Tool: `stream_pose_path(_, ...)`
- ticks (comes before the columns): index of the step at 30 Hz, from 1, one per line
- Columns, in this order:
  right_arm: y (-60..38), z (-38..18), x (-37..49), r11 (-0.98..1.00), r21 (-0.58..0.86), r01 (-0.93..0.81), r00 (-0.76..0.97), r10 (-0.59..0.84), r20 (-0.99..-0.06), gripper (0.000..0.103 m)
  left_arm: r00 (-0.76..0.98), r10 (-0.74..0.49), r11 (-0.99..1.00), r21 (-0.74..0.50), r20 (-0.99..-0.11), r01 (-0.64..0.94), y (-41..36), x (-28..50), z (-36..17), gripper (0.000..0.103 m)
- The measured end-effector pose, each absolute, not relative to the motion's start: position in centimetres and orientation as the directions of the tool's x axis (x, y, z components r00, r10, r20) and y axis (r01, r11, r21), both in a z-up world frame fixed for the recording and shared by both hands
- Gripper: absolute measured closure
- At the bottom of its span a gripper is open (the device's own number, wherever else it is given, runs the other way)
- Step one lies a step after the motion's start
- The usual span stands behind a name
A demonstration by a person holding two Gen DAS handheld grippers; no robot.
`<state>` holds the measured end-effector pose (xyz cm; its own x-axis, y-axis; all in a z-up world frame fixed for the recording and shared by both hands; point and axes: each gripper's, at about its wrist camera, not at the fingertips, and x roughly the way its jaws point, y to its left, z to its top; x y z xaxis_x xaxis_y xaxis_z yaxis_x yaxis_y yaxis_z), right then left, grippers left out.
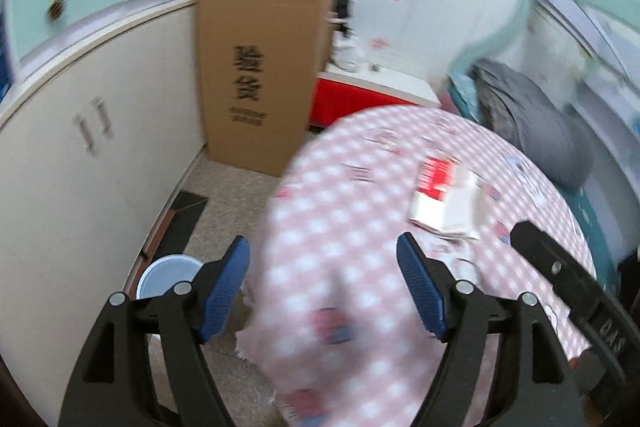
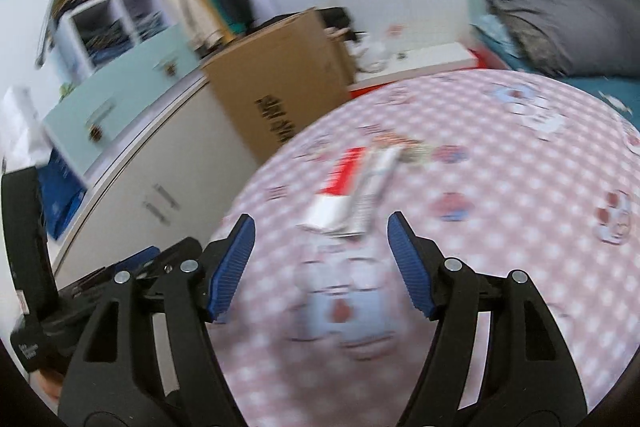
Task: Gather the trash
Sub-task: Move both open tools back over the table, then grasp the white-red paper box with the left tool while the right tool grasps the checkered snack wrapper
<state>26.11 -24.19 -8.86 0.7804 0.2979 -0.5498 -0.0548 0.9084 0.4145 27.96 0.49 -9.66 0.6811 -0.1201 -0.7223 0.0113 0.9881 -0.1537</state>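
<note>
A pink checked tablecloth (image 2: 500,187) covers the table; crumpled red-and-white wrappers (image 2: 352,187) lie on it.

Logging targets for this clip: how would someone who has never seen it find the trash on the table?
Start at the round table under the pink checked cloth. Near its middle, ahead of both open grippers, lies a flattened red and white carton with a pale wrapper lying against it. It is the only loose thing there; everything else is printed pattern.

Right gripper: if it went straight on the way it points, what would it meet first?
Probably the red-and-white wrapper lying on the checked tablecloth, just ahead of the open, empty right gripper; blur leaves depth uncertain.
</note>
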Motion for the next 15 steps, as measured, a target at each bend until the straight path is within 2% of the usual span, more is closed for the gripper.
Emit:
stream_pose_path(5, -28.8, -9.9, 26.2, 0.896, 0.444, 0.013, 0.786, 0.266, -0.559, 0.035, 0.664, -0.159, 0.987, -0.104, -0.73, 0.122, -5.8, 29.2, -10.0, 0.028)
stream_pose_path(11, -31.2, -11.6, 27.9, 0.898, 0.436, 0.056, 0.752, 0.249, -0.61, 0.034, 0.639, -0.147, 0.981, -0.028, -0.755, 0.193, -11.3, 32.1, -11.3, 0.027)
stream_pose_path(15, -31.5, -12.2, 29.8, 0.91, 0.411, 0.051, 0.715, 0.254, -0.651, 0.034, 0.636, -0.078, 0.98, 0.059, -0.768, 0.192, -13.6, 34.2, -12.5, 0.027)
